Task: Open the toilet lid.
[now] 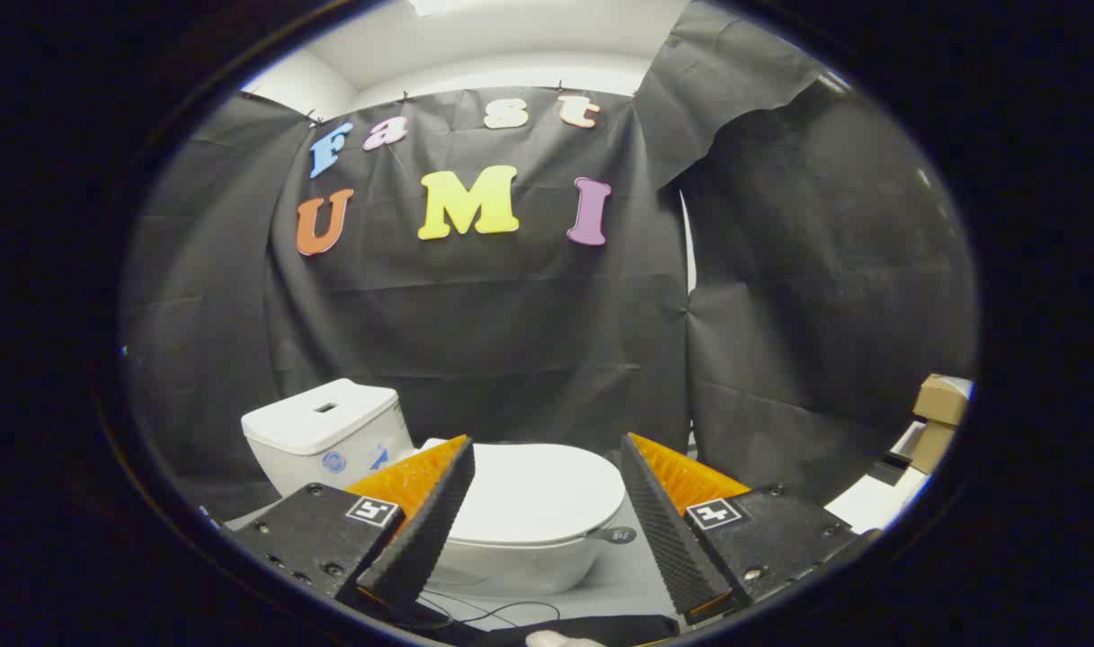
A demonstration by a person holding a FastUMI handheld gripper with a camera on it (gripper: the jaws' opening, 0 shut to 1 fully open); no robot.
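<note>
A white toilet stands on the floor ahead, its lid lying flat and closed over the bowl. The white tank sits behind it to the left. A small dark tab sticks out at the lid's right front edge. My gripper is open, its two black ribbed fingers with orange backs spread wide. The lid lies beyond and between the fingers, with the left fingertip overlapping its left edge in the view. Nothing is held.
Black cloth walls close in behind and to the right of the toilet. Cardboard boxes sit at the far right beside a white surface. Thin cables lie on the pale floor in front of the bowl.
</note>
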